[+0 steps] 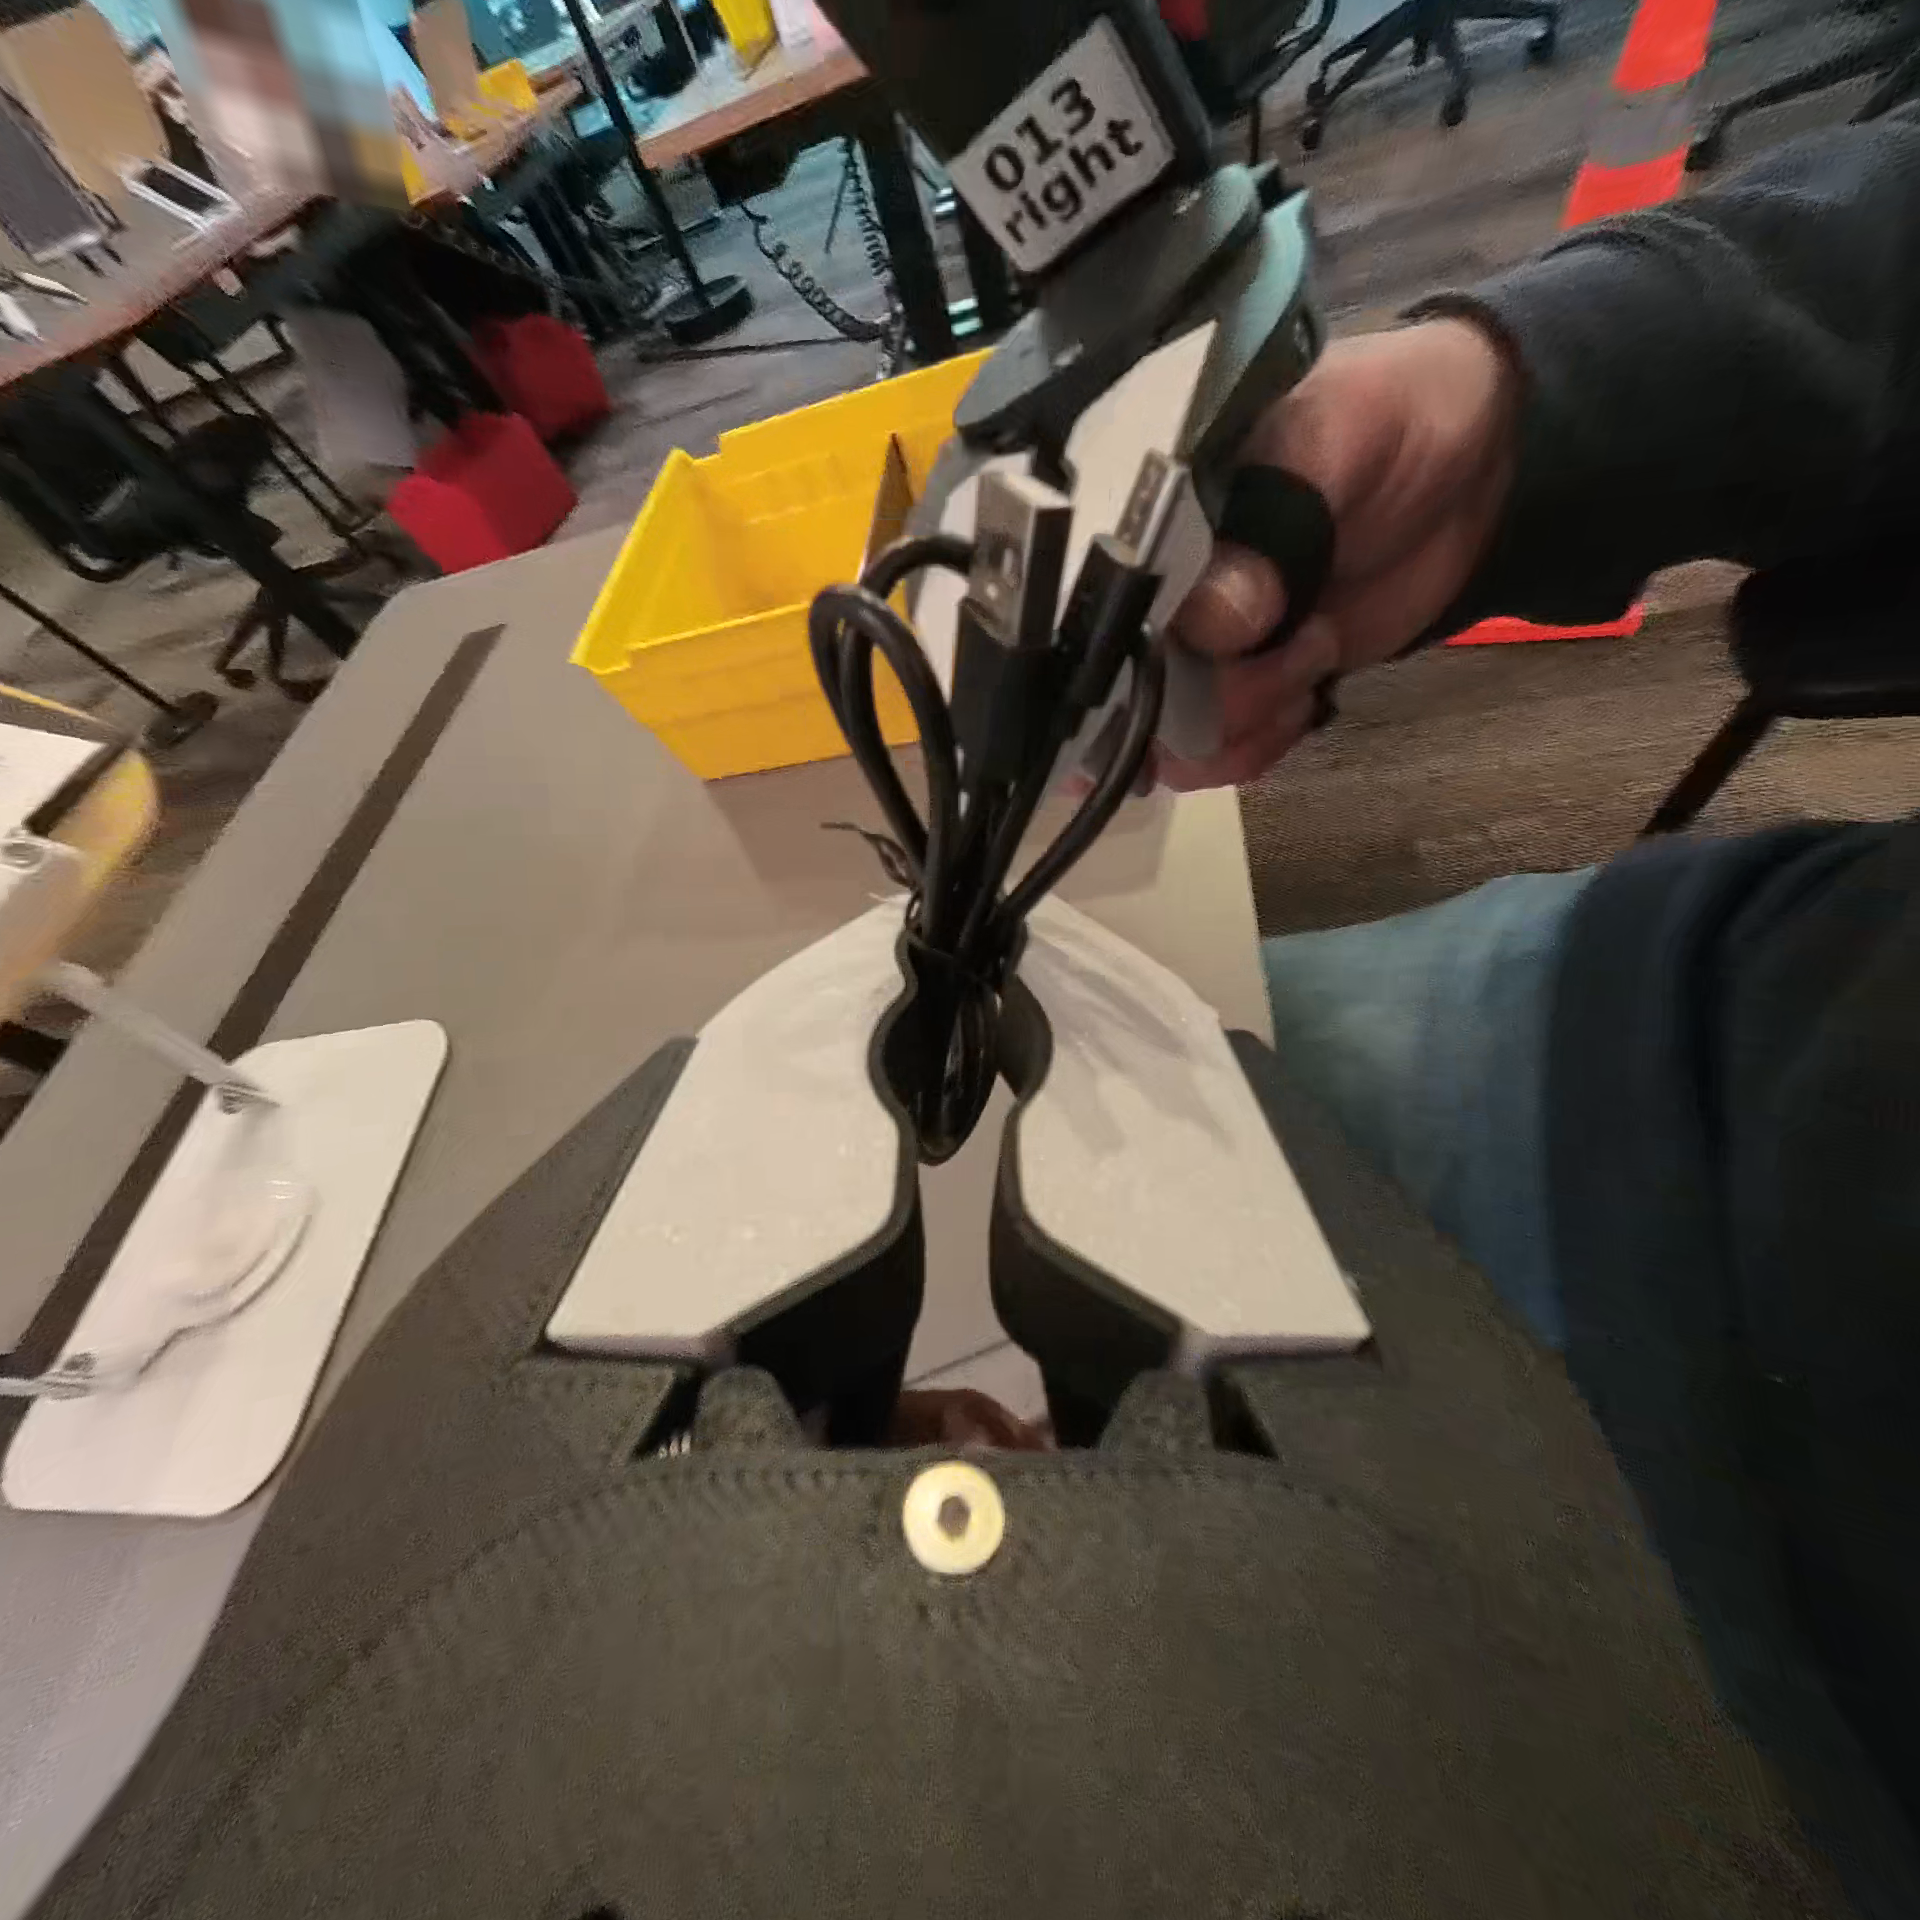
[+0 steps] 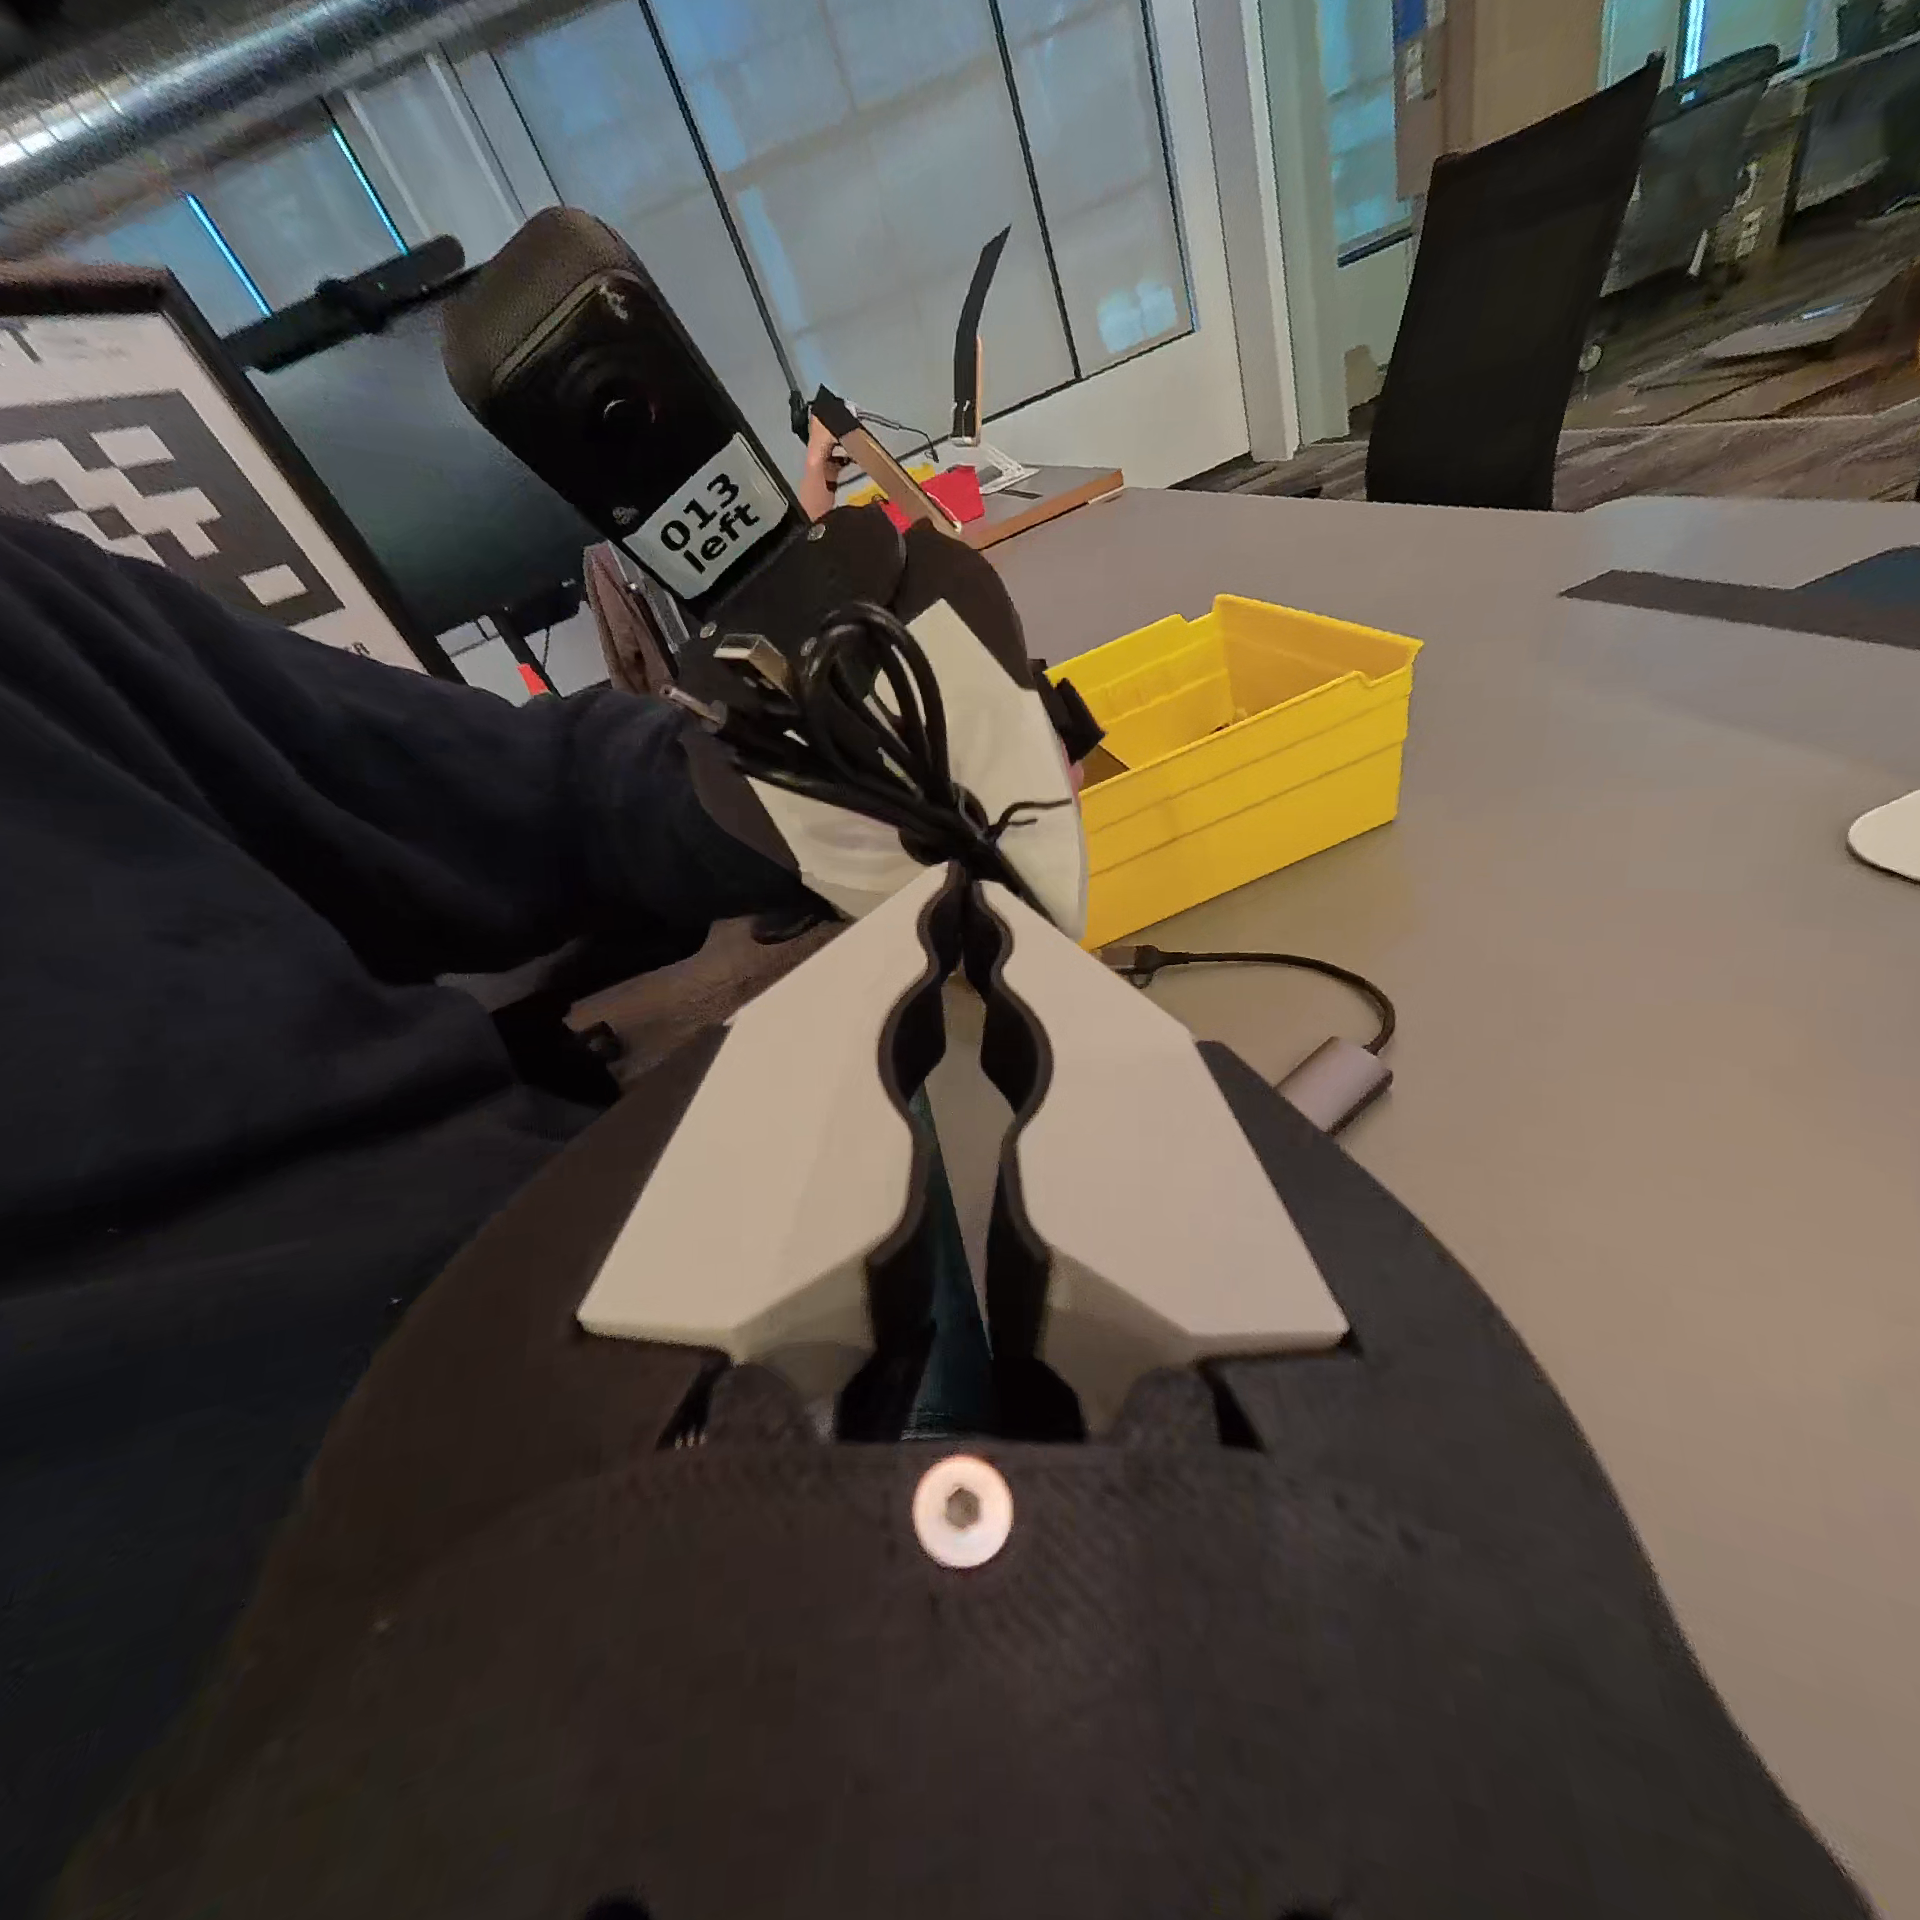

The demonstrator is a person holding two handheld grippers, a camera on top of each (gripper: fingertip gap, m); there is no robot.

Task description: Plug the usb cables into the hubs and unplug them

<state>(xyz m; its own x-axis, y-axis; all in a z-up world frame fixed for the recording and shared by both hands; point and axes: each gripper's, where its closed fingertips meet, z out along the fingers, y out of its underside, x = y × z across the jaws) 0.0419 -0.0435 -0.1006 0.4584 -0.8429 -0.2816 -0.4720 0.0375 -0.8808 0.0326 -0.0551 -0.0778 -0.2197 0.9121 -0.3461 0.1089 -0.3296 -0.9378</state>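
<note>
Between the pads of the left gripper (image 1: pixel 961 1049), pinching it at the tied waist, hangs the bundled usb cable (image 1: pixel 961 790); its long axis runs toward 12 o'clock, plugs uppermost. Just beyond, the right gripper (image 2: pixel 961 899) is pressed together at the bundle's tie, apparently nipping the thin tie strand, so both meet at one spot. Farther off at 2 o'clock in the right wrist view, the hub (image 2: pixel 1335 1075) lies on the tabletop (image 2: pixel 1610 1039), before the yellow bin (image 2: pixel 1299 769).

My left camera looks along its fingers (image 1: pixel 790 1174), close, towards the table's (image 1: pixel 540 831) far edge. My right camera faces back towards the windows (image 2: pixel 883 156). Both share the yellow bin (image 1: pixel 727 665) (image 2: pixel 1268 769).
</note>
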